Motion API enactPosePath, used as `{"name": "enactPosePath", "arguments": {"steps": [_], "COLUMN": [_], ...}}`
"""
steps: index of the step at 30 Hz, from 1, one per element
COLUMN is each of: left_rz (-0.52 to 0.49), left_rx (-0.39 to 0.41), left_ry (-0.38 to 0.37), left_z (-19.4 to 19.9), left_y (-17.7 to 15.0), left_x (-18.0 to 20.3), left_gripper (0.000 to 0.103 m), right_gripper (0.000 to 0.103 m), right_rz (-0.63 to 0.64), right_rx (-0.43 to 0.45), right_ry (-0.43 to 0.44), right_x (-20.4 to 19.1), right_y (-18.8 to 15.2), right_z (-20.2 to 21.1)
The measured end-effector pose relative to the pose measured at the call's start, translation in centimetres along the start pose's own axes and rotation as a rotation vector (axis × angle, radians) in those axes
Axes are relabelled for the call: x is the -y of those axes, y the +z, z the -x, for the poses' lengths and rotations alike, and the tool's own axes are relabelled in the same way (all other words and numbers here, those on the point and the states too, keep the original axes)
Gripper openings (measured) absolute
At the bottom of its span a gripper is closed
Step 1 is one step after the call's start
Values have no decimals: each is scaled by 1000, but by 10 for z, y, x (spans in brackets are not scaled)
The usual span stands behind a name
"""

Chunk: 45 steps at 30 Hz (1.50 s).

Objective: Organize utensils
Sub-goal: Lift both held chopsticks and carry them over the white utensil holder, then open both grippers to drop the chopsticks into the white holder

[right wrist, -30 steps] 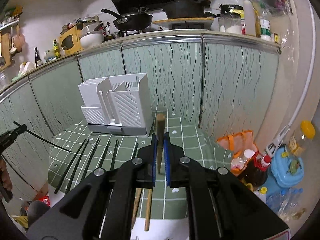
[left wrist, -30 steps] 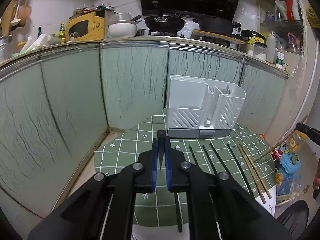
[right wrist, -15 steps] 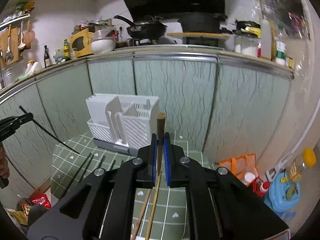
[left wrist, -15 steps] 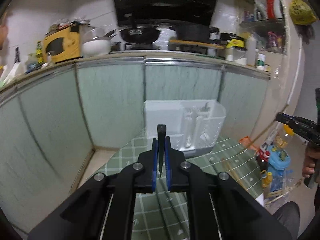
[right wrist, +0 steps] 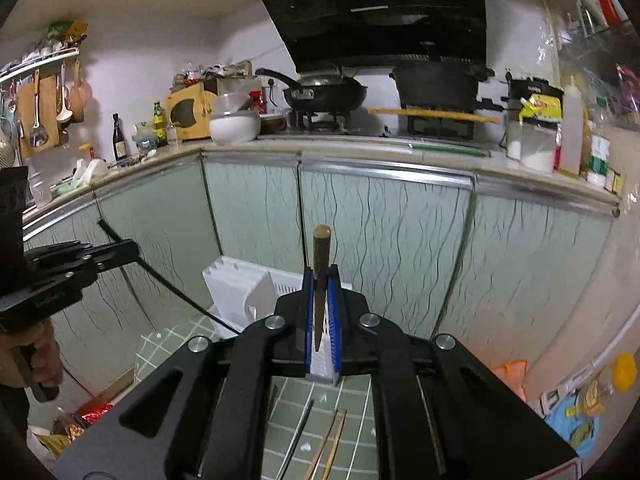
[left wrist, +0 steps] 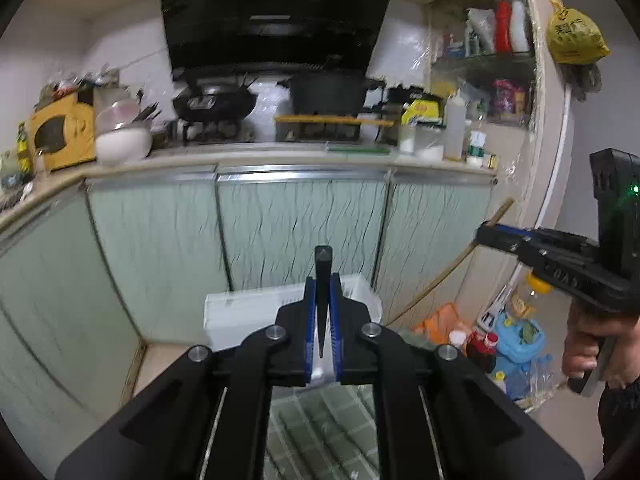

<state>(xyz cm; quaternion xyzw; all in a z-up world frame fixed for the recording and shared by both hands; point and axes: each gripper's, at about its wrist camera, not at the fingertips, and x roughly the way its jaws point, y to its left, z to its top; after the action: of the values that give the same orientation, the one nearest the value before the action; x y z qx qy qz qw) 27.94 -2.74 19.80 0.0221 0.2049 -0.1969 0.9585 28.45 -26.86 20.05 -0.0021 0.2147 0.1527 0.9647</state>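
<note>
My left gripper [left wrist: 321, 292] is shut on a black chopstick [left wrist: 322, 258], held in the air above the white utensil holder [left wrist: 240, 312]. My right gripper [right wrist: 321, 288] is shut on a brown wooden chopstick [right wrist: 321, 242], also above the white utensil holder [right wrist: 240, 284]. The right gripper shows at the right of the left wrist view [left wrist: 486, 232], its wooden chopstick [left wrist: 448, 274] slanting down. The left gripper shows at the left of the right wrist view [right wrist: 132, 246], its black chopstick [right wrist: 176, 294] slanting down. More chopsticks [right wrist: 320, 444] lie on the green checked table [right wrist: 352, 432].
Pale green cabinet doors [left wrist: 300, 224] stand behind the table, under a counter with pans and jars. Bottles and a blue toy [left wrist: 516, 340] sit on the floor at the right. A red packet [right wrist: 92, 412] lies on the floor at the left.
Both grippers have risen and tilted up with their chopsticks. The holder and table have dropped low in both views.
</note>
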Motion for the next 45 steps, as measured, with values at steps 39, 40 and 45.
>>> {"name": "enactPosePath", "arguments": {"steps": [39,40,45], "left_rz": [-114,-114,-112], "left_rx": [-37,-36,-42], "left_ry": [122,127,173], "left_z": [-70,-66,-46], "left_y": [-41,-44,-63], "left_x": [6,6,4], "left_gripper": [98,98,98], "right_gripper": [95,95,95], "right_rz": [90,83,74], "right_rx": [-65,-71,-80], "right_ry": [-42,-52,-64], "right_x": [26,26,25], "right_y": [-55,-58,-79], "right_z": [-55,-51,-37]}}
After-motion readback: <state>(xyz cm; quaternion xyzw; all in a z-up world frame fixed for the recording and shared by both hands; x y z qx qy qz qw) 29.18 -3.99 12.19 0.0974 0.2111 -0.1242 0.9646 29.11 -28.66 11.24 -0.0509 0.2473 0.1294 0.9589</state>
